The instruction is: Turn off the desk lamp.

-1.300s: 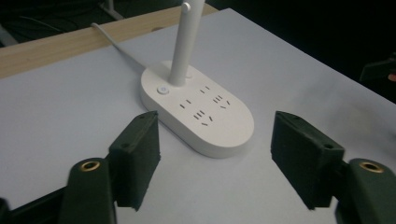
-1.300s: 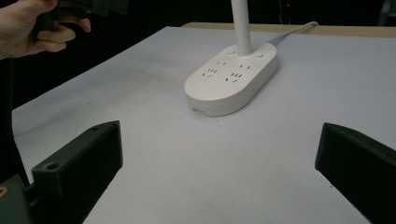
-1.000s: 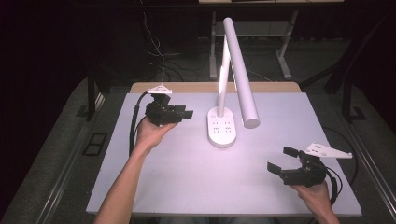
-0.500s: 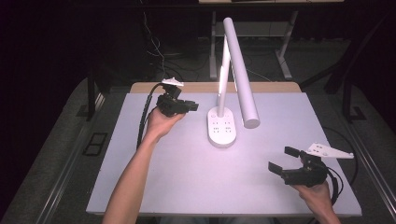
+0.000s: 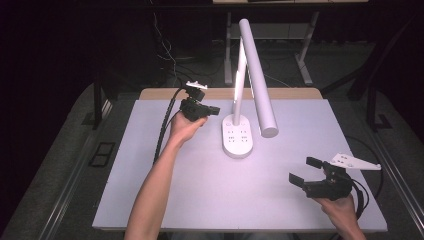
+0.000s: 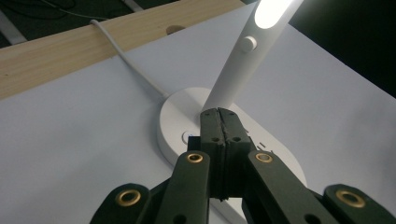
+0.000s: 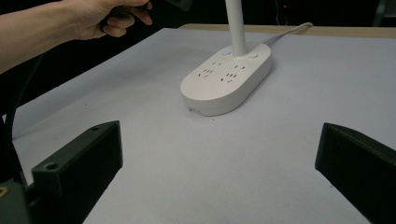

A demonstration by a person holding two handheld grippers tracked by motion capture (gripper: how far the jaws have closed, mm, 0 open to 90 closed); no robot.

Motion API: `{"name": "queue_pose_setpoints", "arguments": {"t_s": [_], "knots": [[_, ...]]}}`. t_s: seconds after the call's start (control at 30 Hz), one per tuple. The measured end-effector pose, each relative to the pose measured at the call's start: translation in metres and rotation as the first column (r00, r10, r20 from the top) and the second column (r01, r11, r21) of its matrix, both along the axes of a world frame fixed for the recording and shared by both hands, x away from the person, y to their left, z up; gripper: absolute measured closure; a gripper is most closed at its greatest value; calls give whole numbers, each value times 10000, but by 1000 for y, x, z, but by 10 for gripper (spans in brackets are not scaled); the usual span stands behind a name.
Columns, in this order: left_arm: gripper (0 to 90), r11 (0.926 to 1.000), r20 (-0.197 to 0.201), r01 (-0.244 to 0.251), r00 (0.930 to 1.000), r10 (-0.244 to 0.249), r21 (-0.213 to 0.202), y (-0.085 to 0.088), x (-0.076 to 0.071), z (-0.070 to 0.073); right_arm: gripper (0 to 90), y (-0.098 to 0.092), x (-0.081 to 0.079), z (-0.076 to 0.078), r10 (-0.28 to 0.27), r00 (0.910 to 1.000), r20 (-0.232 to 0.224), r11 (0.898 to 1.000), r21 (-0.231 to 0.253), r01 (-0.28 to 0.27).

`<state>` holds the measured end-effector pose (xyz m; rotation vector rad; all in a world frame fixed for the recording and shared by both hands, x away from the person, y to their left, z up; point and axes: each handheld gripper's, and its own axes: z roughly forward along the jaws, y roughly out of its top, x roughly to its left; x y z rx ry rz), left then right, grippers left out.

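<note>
A white desk lamp [image 5: 239,135] is seen on the tabletop [image 5: 200,200], its oval base set toward the far edge and a little right of the middle. The base's long axis is laid from the far edge toward the near edge; sockets are carried on its top, and two small buttons sit at its far end beside the stem. From that far end a lit stem rises, and a tubular head [image 5: 257,75] is angled down from the top toward the near right. A white cord [image 6: 126,58] is led from the base toward the wooden strip along the far edge.

The left gripper [image 5: 212,110] is held just left of the base's far end, its jaws pressed together with nothing between them. In the left gripper view the clenched tips [image 6: 223,122] are aimed at the foot of the stem, where a small round button [image 6: 186,137] is seen just left of the tips; whether the base is touched cannot be told. The left gripper is by far the nearer of the two, and the lamp lies straight ahead of it, to the right across the tabletop.

The right gripper [image 5: 306,171] is held near the near right corner, well apart from the lamp, with its jaws spread wide and nothing grasped. From it the base [image 7: 229,79] lies ahead toward the far left.

A press on a button by the closed left tips is judged the likely coming move.
</note>
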<state>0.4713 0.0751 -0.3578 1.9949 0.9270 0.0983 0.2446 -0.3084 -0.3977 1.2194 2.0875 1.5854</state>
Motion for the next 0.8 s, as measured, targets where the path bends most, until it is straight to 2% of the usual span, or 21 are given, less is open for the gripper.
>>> {"name": "queue_pose_setpoints", "arguments": {"t_s": [0.1, 0.13, 0.17, 0.5, 0.73, 0.8], "knots": [[900, 9999, -143, -139, 9998, 139, 26, -4, 4, -9, 5, -1, 0, 0, -11, 10000, 36, 10000, -16, 11], [900, 9995, -107, 76, 9999, -73, 308, -2, 6, -10, 5, -1, 0, 0, -23, 10000, 35, 10000, 0, 23], [900, 9995, -113, 52, 9999, -49, 303, -4, 8, -13, 5, -1, 0, 0, -27, 10000, 34, 10000, -1, 27], [900, 9986, -301, -536, 9981, 534, -27, -12, 19, -34, 5, -4, 0, 0, -50, 10000, 81, 10000, -35, 50], [900, 9982, -622, -584, 9964, 576, -117, -18, 24, -47, 5, -4, 0, 0, -63, 10000, 37, 10000, -44, 63], [900, 9980, -553, -617, 9966, 609, -146, -21, 25, -51, 5, -4, 0, 0, -62, 10000, 41, 10000, -63, 62]]}}
